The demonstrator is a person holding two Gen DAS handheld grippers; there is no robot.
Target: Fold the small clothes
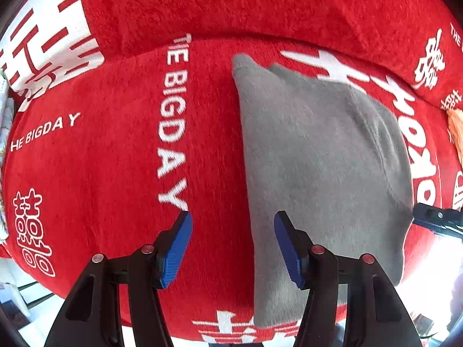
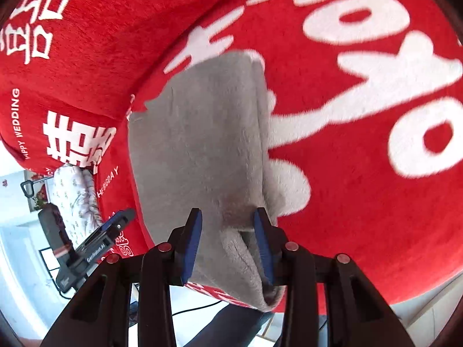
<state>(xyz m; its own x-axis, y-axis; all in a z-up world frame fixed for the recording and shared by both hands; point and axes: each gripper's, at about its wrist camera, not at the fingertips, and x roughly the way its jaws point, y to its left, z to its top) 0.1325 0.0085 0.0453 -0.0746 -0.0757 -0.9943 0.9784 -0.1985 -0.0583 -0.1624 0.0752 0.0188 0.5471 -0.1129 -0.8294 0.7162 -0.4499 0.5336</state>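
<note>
- The folded grey fleece garment (image 1: 318, 156) lies on the red plush cover printed with white lettering (image 1: 115, 159), which drapes a cushioned seat rather than a bench; in your left wrist view it runs from about 12 o'clock down to 6 o'clock, right of centre.
- Your left gripper (image 1: 233, 245) points down over the cover with its blue-padded fingers (image 1: 176, 248) spread. The left pad hangs over bare red plush and the right pad over the garment's long left edge; nothing is pinched between them.
- Your right gripper (image 2: 228, 245) sits at the garment's near end (image 2: 208, 144), at 6 o'clock in the right wrist view. Its fingers (image 2: 192, 245) bracket a bunched ridge of grey fleece, which fills the gap from pad to pad, so they are pinching the garment.
- The left gripper also shows in the right wrist view (image 2: 113, 228), at about 8 o'clock, just beside the garment's left edge.
- A floral-patterned white fabric (image 2: 75, 199) lies past the cover's edge at 8 o'clock.
</note>
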